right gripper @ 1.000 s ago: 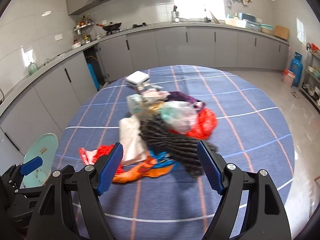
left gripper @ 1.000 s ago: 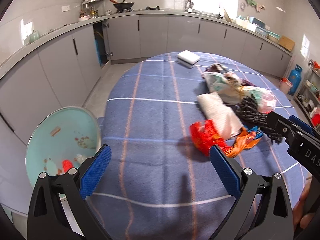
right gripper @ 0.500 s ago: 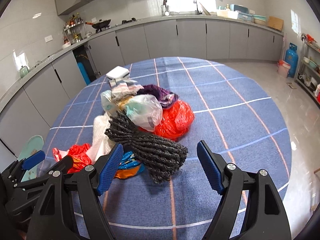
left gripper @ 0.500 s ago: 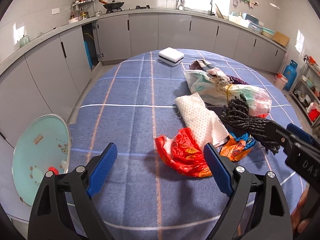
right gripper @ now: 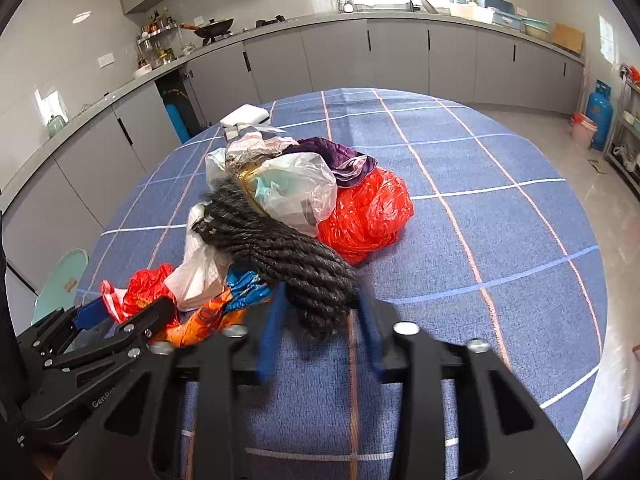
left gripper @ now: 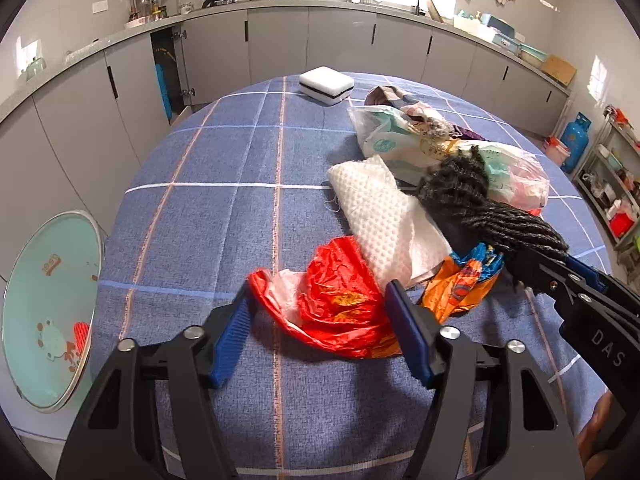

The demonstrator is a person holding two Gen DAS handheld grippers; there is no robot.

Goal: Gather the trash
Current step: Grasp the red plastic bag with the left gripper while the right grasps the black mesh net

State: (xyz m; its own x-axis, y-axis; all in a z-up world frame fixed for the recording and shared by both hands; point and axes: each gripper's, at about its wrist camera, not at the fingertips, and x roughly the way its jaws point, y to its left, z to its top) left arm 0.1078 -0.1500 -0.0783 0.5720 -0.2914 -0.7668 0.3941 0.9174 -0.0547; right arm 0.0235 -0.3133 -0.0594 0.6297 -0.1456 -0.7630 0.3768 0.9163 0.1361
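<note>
Left gripper (left gripper: 320,320) closing around the red wrapper (left gripper: 340,304); right gripper (right gripper: 320,320), lettered "DAS", closing, seemingly gripping the dark rope bundle (right gripper: 280,252).

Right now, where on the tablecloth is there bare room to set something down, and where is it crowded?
Free: the tablecloth between the white box, the table's left edge and the trash pile; also everything right of the red bag in the right wrist view. Crowded: the near middle, where the left gripper closes around the red wrapper and the right gripper around the dark rope bundle.
</note>
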